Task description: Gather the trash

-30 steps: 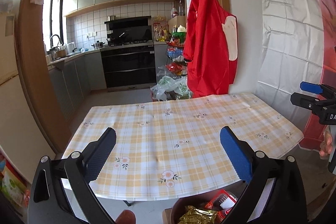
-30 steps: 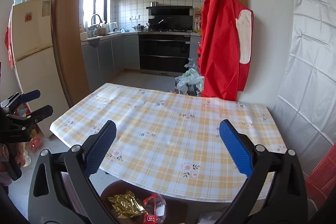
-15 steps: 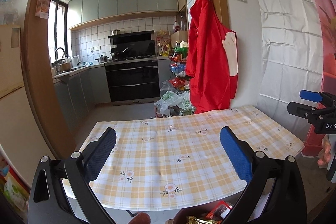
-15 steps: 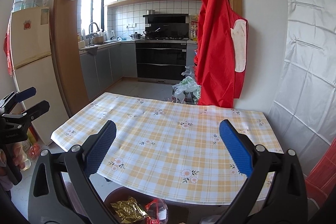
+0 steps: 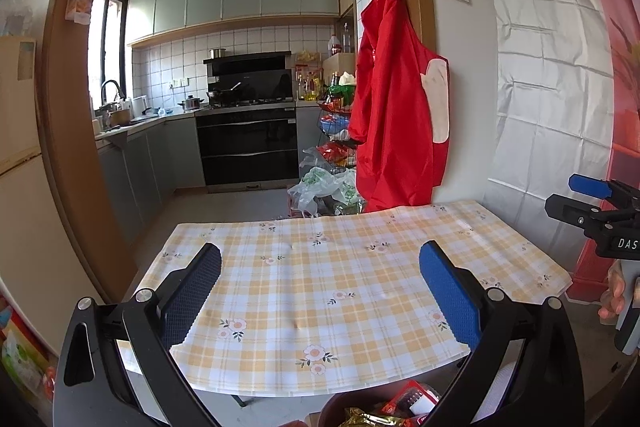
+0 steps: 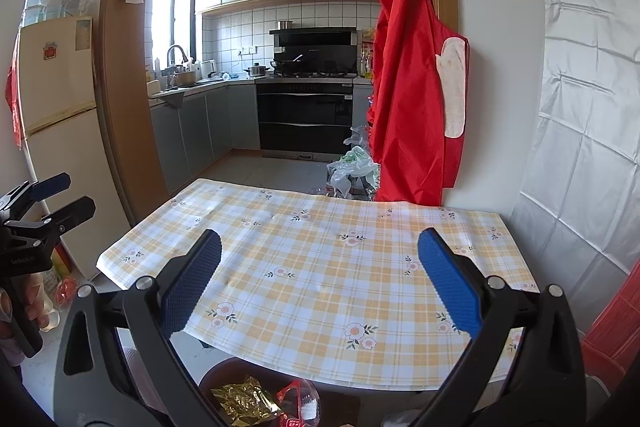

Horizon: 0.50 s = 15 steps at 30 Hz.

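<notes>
A brown bin (image 6: 218,377) stands on the floor below the table's near edge. It holds a gold foil wrapper (image 6: 240,401) and red wrappers (image 6: 294,397). The same bin (image 5: 332,403) shows at the bottom of the left wrist view with the gold wrapper (image 5: 362,419) and red wrappers (image 5: 404,397). My left gripper (image 5: 320,291) is open and empty above the table. My right gripper (image 6: 320,289) is open and empty too. Each gripper shows at the edge of the other's view, the right one (image 5: 592,203) and the left one (image 6: 44,203).
A table with a yellow checked floral cloth (image 5: 320,267) fills the middle. A red apron (image 5: 396,123) hangs on the wall behind it. Plastic bags (image 5: 324,187) lie on the kitchen floor. A fridge (image 6: 60,131) stands at the left.
Both grippers have tilted up and back a little, so the table sits lower in view and the bin shows less. Both stay open and empty.
</notes>
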Each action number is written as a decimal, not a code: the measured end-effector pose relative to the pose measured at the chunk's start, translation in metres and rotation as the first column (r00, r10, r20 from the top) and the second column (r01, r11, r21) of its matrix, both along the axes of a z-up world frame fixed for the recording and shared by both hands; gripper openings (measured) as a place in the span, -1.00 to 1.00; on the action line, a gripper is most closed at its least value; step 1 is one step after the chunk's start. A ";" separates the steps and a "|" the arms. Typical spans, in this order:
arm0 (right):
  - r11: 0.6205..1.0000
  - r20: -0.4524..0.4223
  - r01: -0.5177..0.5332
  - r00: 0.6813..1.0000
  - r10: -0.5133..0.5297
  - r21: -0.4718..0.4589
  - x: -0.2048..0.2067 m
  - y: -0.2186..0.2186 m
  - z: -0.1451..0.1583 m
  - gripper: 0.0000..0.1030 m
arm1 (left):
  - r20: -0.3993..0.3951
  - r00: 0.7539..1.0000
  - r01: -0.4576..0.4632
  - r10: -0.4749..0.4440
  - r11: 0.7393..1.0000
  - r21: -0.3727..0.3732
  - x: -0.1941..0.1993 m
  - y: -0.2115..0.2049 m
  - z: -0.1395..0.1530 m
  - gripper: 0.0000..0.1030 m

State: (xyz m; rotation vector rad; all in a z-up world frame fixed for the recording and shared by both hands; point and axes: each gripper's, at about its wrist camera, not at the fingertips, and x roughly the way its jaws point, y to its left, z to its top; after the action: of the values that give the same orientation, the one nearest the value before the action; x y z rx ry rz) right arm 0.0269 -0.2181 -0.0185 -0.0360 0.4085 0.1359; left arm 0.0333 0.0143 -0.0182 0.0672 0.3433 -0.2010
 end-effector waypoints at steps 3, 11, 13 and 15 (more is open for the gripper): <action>1.000 -0.007 0.001 1.000 -0.001 0.005 0.001 0.000 0.000 0.88 | -0.002 1.000 0.002 -0.002 1.000 0.014 0.000 -0.002 -0.001 0.89; 1.000 -0.009 0.005 1.000 -0.005 0.006 0.002 -0.001 0.000 0.88 | -0.004 1.000 0.006 -0.006 1.000 0.016 -0.001 -0.003 -0.001 0.89; 1.000 -0.010 0.005 1.000 -0.005 0.007 0.002 -0.002 -0.001 0.88 | -0.004 1.000 0.006 -0.006 1.000 0.015 -0.001 -0.003 -0.001 0.89; 1.000 -0.011 0.008 1.000 -0.008 0.006 0.003 -0.002 -0.001 0.88 | -0.004 1.000 0.007 -0.007 1.000 0.014 -0.001 -0.003 -0.001 0.89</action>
State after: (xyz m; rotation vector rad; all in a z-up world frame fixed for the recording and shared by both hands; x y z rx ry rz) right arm 0.0298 -0.2199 -0.0192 -0.0280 0.4190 0.1292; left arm 0.0322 0.0112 -0.0193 0.0819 0.3488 -0.2052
